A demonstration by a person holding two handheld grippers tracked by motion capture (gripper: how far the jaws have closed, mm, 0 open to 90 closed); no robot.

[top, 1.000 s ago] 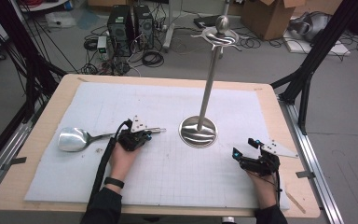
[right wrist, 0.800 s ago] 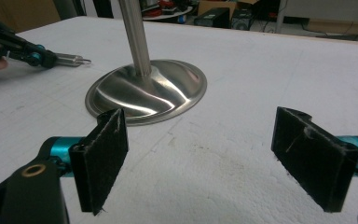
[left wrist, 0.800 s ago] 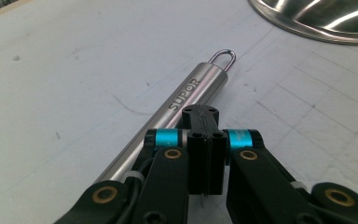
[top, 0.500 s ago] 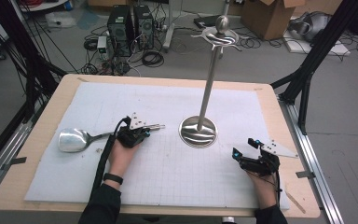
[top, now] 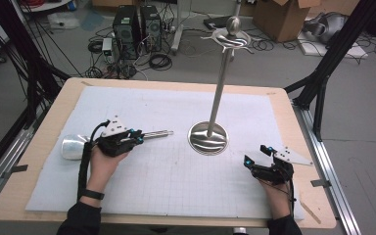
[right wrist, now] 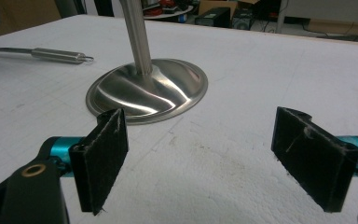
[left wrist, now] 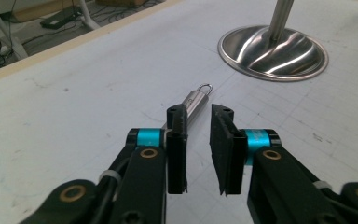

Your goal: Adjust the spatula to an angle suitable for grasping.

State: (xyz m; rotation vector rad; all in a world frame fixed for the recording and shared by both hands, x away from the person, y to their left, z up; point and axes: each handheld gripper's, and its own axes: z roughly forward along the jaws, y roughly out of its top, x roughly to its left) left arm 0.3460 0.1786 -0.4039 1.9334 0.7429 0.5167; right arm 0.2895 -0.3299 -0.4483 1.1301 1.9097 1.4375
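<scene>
A steel ladle (top: 73, 146) lies on the white mat, bowl to the left, its handle (top: 156, 133) pointing right toward the stand. My left gripper (top: 138, 137) hovers over the handle's middle. Its jaws have just been opening and stand a little apart with nothing between the pads. In the left gripper view (left wrist: 199, 114) the ringed end of the handle (left wrist: 193, 100) lies on the mat just beyond the tips. My right gripper (top: 255, 154) rests wide open at the right front (right wrist: 200, 116), holding nothing.
A tall steel stand rises from a round base (top: 208, 138) at the mat's centre and carries curved hooks (top: 232, 38) at its top. The base (right wrist: 147, 91) lies just ahead of my right gripper. The wooden table edge (top: 303, 147) runs along the right.
My left gripper has let go of the ladle handle, risen a little and drawn back to the left along it. The ladle and the right gripper stay where they were.
</scene>
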